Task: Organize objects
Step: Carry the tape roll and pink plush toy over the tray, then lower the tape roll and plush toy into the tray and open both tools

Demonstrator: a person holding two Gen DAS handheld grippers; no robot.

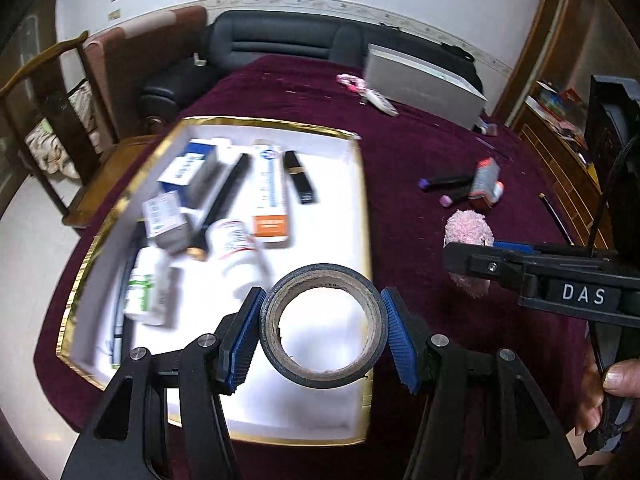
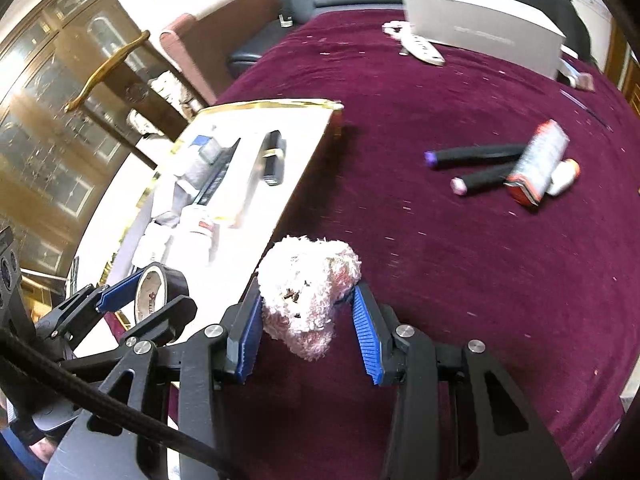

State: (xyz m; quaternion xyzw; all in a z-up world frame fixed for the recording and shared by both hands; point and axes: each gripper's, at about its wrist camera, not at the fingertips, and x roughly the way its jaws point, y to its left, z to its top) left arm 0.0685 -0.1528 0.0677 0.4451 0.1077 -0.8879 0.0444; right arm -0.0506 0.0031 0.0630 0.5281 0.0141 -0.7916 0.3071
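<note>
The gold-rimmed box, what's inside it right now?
Inside the gold-rimmed box: medicine cartons, white pill bottles, a black comb, a lipstick tube. The tape roll in the left gripper covers part of the floor.

The table cloth (image 2: 460,280) looks like dark red velvet, soft and matt, with small pale lint on it. The tray (image 1: 362,184) has a white smooth inside and a shiny gold foil rim. The tape roll (image 1: 323,325) is black with a slightly rough matt outside, and its core looks like brown cardboard. The plush toy (image 2: 308,292) is pink fluffy cloth with curly fibres. The pads (image 1: 402,340) of the left gripper (image 1: 323,340) are blue ribbed material, maybe rubber, on matt black plastic with bright metal screws. The chair (image 1: 44,92) is glossy brown wood.
</note>
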